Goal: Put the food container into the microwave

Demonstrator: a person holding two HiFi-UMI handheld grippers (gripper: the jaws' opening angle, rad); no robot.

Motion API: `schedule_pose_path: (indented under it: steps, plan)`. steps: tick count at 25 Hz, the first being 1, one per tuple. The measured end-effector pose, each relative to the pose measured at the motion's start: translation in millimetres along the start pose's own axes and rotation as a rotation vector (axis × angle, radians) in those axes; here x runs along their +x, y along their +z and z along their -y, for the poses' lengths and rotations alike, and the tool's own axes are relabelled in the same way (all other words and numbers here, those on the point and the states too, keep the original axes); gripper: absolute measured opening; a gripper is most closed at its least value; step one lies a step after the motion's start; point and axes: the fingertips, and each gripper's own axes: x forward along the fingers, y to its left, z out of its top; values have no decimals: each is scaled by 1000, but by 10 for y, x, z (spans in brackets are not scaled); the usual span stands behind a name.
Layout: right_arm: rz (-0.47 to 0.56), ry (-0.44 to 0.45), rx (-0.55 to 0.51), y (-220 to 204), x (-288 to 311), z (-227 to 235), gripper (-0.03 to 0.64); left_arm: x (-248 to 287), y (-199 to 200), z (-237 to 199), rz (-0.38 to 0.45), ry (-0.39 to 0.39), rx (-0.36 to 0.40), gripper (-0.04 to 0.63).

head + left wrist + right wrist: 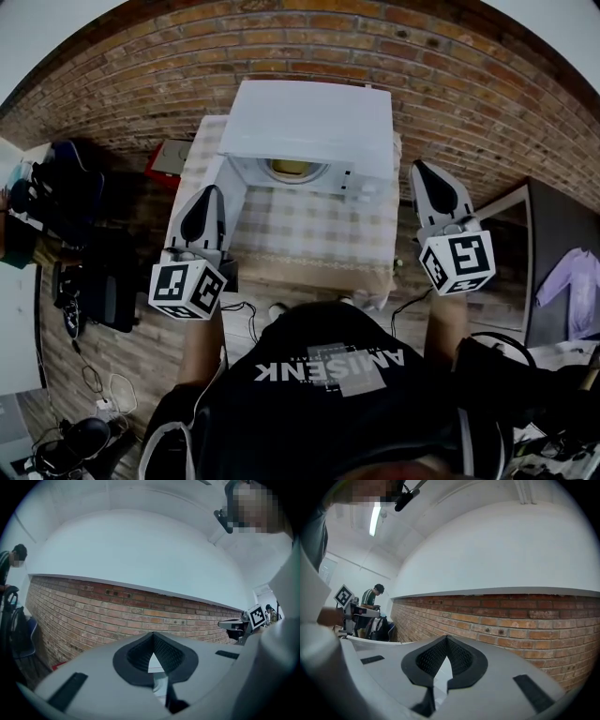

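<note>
A white microwave (pixel 314 122) stands at the back of a table with a checked cloth (pixel 309 234). Its door (pixel 232 186) hangs open to the left. Inside the cavity lies a yellowish food container (pixel 292 169). My left gripper (pixel 210 192) is held off the table's left front corner, jaws shut and empty. My right gripper (pixel 420 169) hovers at the table's right side, also shut and empty. Both gripper views tilt upward past shut fingertips (pixel 152 635) (pixel 446 639) to brick wall and ceiling; neither shows the microwave.
A brick wall (pixel 441 66) runs behind the table. A red-edged box (pixel 167 157) lies left of it, dark bags (pixel 66 197) and cables (pixel 98 394) on the floor at left. A dark cabinet (pixel 553 244) stands at right. A person (pixel 372 597) is far off.
</note>
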Motion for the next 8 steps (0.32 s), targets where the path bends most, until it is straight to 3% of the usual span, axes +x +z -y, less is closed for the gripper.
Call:
schedule_pose_path:
  steps: [8]
  plan:
    - [9,-5,12,39,136,0,40,11,52,-140,19,15,-1,11]
